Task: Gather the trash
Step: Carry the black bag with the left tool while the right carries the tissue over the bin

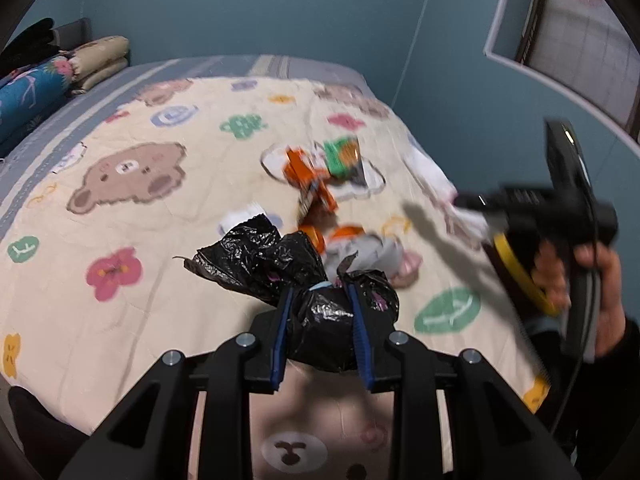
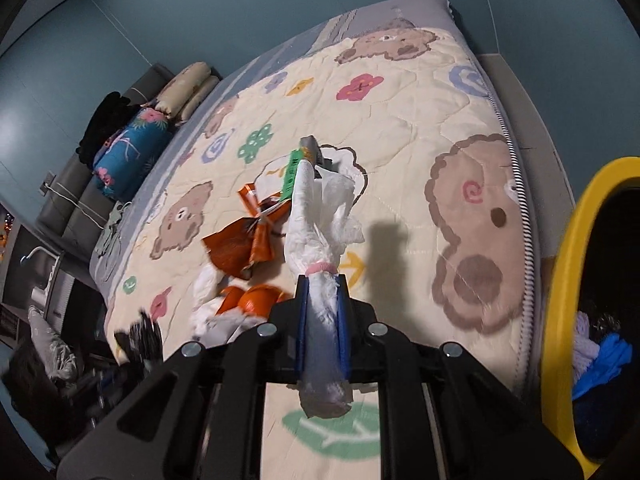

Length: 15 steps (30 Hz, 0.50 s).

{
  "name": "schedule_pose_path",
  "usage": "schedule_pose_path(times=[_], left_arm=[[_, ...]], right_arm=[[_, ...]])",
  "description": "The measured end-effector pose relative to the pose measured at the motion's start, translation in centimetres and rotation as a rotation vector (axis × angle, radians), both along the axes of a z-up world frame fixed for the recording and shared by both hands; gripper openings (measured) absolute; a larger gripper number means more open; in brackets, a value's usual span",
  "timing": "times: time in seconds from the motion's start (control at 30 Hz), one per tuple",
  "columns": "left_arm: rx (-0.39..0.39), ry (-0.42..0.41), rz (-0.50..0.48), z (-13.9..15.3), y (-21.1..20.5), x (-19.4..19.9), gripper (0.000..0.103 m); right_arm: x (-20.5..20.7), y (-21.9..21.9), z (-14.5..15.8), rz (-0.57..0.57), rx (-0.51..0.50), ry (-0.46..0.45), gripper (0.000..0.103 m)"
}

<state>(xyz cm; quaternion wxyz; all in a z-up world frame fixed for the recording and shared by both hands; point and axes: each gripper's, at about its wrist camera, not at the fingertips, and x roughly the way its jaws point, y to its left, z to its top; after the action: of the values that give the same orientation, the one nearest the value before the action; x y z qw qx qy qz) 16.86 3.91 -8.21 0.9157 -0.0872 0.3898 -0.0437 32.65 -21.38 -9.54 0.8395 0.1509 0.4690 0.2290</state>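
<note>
My left gripper [image 1: 320, 292] is shut on a crumpled black plastic bag [image 1: 260, 256], held just above the bear-print quilt [image 1: 120, 208]. My right gripper [image 2: 322, 280] is shut on a white plastic bag [image 2: 320, 216] with a pink band round its neck, also lifted off the quilt. In the left wrist view the right gripper [image 1: 466, 202] comes in from the right with a hand [image 1: 600, 280] on it. Loose trash lies mid-bed: orange wrappers [image 1: 308, 176] [image 2: 248, 240], a green wrapper [image 1: 340, 156] [image 2: 292, 172], and white and grey scraps [image 1: 360, 256].
A yellow-rimmed container [image 2: 568, 280] holding blue and pale items stands off the bed's right side. Folded pillows [image 1: 100, 60] and a blue floral bolster [image 1: 32, 88] sit at the head. Blue walls close in behind; dark furniture [image 2: 48, 360] stands to the left.
</note>
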Motion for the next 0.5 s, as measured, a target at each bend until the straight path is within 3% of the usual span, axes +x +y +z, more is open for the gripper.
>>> schedule_pose_path(times=[0.5], left_arm=[[0.004,-0.188,0.019,8.5,-1.6,0.9,0.026]], right_arm=[[-8.2,-5.6,11.0,-0.009,0.074,-0.206,0.013]])
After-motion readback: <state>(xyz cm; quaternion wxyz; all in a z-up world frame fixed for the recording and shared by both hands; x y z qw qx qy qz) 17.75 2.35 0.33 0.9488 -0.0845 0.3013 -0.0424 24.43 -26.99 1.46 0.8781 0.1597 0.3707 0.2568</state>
